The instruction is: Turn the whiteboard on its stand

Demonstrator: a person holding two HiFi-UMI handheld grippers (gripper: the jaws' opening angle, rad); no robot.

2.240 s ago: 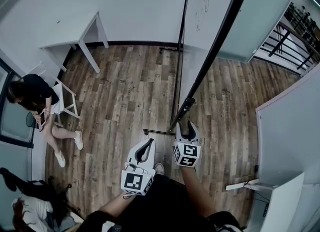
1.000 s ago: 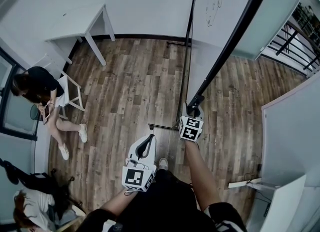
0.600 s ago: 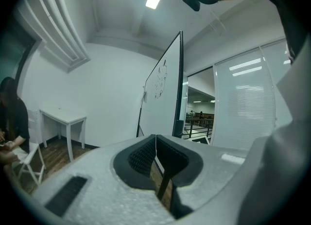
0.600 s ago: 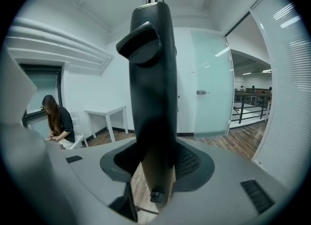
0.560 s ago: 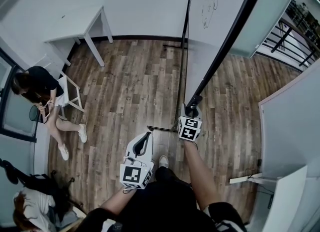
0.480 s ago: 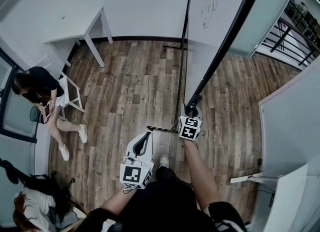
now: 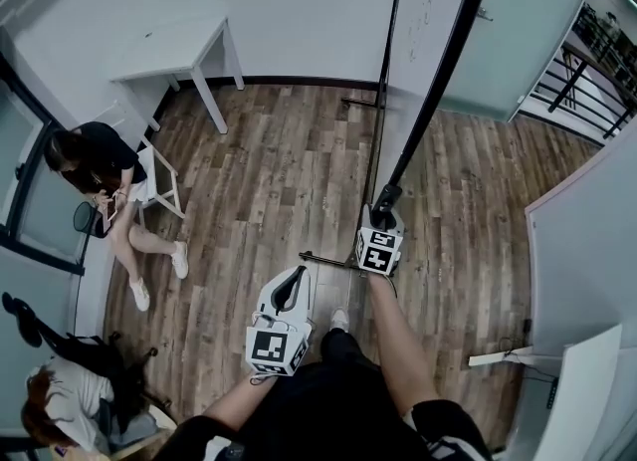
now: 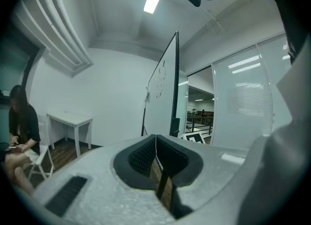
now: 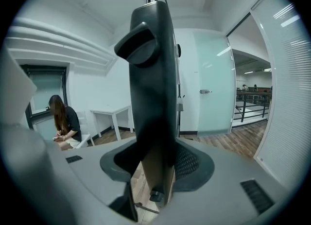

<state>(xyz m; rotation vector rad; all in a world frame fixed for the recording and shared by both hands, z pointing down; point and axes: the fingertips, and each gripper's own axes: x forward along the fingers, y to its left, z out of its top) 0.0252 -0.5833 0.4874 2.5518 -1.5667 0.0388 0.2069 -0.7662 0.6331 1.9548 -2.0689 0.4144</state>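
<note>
- We have the right gripper clamped on the dark lower corner of the whiteboard. We see the board edge-on, running up and away from us on its stand.
- Our left gripper hangs near our body, jaws pressed together on nothing, well apart from the board.
- First risk, as we judge it: only one gripper holds, and at a corner. If the board swings freely on its pivot, the smooth frame may slide out of the jaws.
- Second risk: a hard push could drag or tip the stand, since its foot bar rests on a slick-looking wooden floor close to our feet.
- Third risk: the swinging lower edge may catch our legs.
- We count one whiteboard, one stand, two grippers, one white table and one chair. One seated person is on the chair, and a second person is partly in view at the lower left.
</note>
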